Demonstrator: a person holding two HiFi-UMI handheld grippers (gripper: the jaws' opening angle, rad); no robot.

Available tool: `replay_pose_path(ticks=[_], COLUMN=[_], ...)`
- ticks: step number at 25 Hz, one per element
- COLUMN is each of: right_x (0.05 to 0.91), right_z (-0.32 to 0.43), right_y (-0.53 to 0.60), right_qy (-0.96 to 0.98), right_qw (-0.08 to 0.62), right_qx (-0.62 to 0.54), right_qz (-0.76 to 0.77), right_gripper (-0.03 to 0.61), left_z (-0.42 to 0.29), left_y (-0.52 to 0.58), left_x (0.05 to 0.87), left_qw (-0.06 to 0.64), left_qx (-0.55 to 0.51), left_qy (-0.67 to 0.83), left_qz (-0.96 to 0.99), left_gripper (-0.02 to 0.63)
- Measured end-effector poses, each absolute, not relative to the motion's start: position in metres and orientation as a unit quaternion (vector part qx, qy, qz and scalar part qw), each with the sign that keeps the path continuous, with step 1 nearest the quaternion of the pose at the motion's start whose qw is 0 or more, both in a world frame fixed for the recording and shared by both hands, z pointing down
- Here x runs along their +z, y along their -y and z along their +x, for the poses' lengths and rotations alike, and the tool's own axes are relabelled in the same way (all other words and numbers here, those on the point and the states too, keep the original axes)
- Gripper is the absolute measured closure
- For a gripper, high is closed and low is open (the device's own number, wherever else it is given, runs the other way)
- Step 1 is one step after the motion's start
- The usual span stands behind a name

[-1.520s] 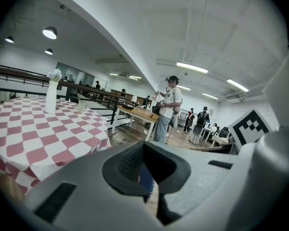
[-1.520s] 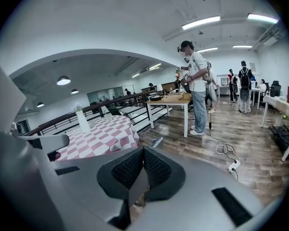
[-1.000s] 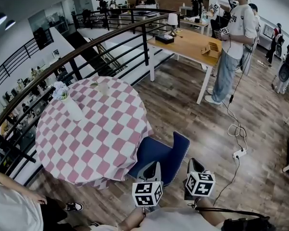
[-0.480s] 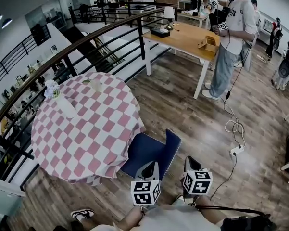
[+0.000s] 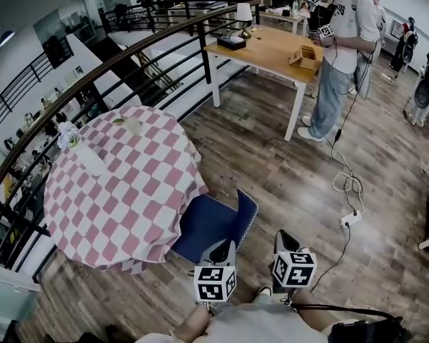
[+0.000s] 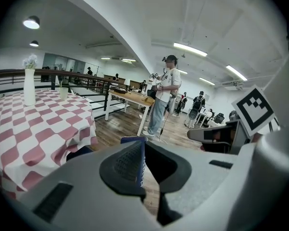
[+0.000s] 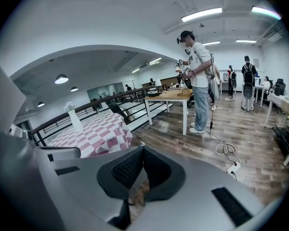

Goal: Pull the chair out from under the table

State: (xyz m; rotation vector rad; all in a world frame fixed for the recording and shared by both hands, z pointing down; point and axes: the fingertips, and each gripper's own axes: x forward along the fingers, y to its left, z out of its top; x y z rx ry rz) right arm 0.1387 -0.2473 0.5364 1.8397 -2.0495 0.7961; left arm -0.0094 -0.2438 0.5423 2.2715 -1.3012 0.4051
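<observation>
A blue chair (image 5: 207,224) stands at the near right edge of the round table (image 5: 121,191) with the pink-and-white checked cloth, its seat partly under the cloth. Its backrest (image 5: 247,210) faces me. My left gripper (image 5: 227,247) is at the near end of that backrest. In the left gripper view the blue stitched edge (image 6: 140,159) sits between the pads of the left gripper (image 6: 146,150), whose jaws are only starting to open. My right gripper (image 5: 285,240) hangs just right of the backrest. In its own view the right gripper (image 7: 143,150) is shut, with nothing in it.
A white vase (image 5: 87,159) with flowers and a small cup (image 5: 133,126) stand on the round table. A black railing (image 5: 93,84) curves behind it. A wooden table (image 5: 268,48) and a standing person (image 5: 339,48) are at the back right. A cable and power strip (image 5: 351,219) lie on the floor.
The table and room have slid up and left in the head view, while both grippers keep their place at the chair's backrest. The seated person at lower left has left the view.
</observation>
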Motion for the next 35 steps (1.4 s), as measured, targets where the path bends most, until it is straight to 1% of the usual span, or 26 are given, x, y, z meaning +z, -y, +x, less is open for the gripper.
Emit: replay_pose_path(ticks=[7,11,13,21,27,35], right_x=[0.548,0.557,0.563,0.599,0.621,0.639], right_z=[0.155,0.163,0.166,0.18,0.187,0.188], right_y=[0.249,0.25,0.249,0.235,0.222,0.211], right_qy=[0.7,0.692,0.687,0.66,0.647,0.638], right_qw=[0.132,0.132,0.133,0.148,0.167,0.172], right_qx=[0.292,0.303,0.311,0.348,0.37,0.39], right_qz=[0.638,0.642,0.644,0.649,0.645,0.642], right_gripper=[0.56,0.56,0.56,0.56,0.56,0.56], left_z=[0.009,0.017,0.018,0.021,0.032,0.034], left_y=[0.246,0.247,0.247,0.256,0.261,0.268], left_x=[0.564,0.587,0.599,0.643,0.663,0.678], left_qw=[0.249,0.258,0.258,0.28,0.286,0.295], left_qx=[0.196,0.234,0.254,0.305,0.344,0.359], left_qy=[0.448,0.428,0.421,0.386,0.348,0.349], left_qz=[0.836,0.834,0.831,0.824,0.824,0.814], left_gripper=[0.51,0.433,0.412,0.39,0.389,0.39])
